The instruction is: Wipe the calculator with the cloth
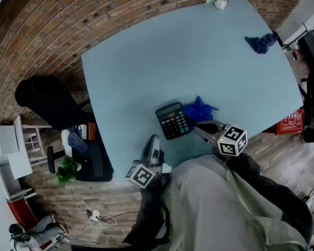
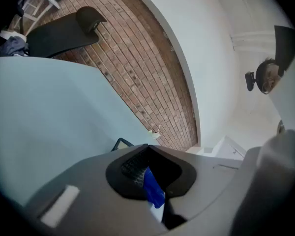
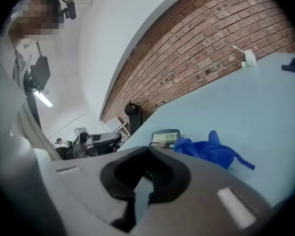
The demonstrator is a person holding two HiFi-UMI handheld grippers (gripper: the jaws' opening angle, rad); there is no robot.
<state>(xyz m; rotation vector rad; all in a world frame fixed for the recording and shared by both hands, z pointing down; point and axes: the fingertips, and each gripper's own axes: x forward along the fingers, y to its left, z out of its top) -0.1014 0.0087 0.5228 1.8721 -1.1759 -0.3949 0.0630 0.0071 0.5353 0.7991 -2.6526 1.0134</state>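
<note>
1. Your left gripper (image 1: 154, 139) (image 2: 148, 145) has its jaws closed tip to tip, with nothing pinched between them. The bit of blue and the dark keys seen through the hollow behind the tips lie beyond the gripper, not in it.
2. It sits over the near edge of the table (image 1: 146, 61), just near and left of the calculator (image 1: 172, 120) (image 2: 134, 165), and the head view shows a gap between them.
3. Your right gripper (image 1: 197, 127) (image 3: 148, 149) is likewise closed all the way and holds nothing; only its own dark pads show in the hollow.
4. Its tip is over the table just near the blue cloth (image 1: 200, 110) (image 3: 209, 151) and right of the calculator's near corner. I cannot tell whether it touches either.
5. The calculator (image 3: 165, 136) lies flat near the near edge of the table, display toward the far side, digits lit.
6. The blue cloth is bunched up on the table against the calculator's right side, with neither gripper holding it.
7. A second, darker cloth (image 1: 260, 43) (image 3: 294, 64) lies far off at the right edge, and a white cup (image 1: 220, 1) (image 3: 249, 58) stands at the far edge.
</note>
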